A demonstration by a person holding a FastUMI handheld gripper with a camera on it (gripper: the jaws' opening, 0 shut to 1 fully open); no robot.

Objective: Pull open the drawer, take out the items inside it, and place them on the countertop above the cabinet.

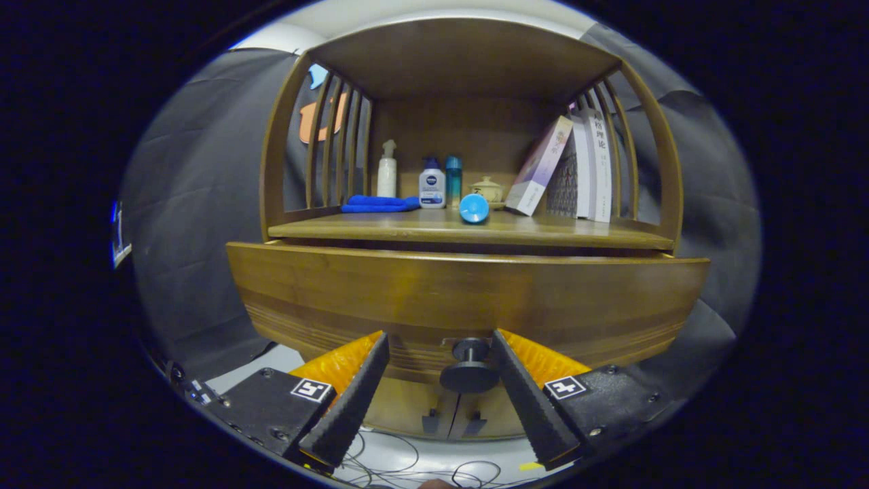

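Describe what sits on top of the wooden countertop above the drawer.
On the wooden countertop: a folded blue cloth, a white spray bottle, a white bottle with blue cap, a blue cylinder lying down, leaning books. The drawer's inside is hidden. The open tongs flank the knob.

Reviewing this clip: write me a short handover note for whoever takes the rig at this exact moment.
Hand-held gripper: open, fingers either side of the drawer knob, not pressing on it.
Drawer: front stands slightly out from the cabinet; its inside is hidden, contents unknown.
Countertop: already carries a blue cloth, bottles, a blue cup on its side and books.
Done: knob lined up.
Left: close on knob, pull, unload items onto countertop.
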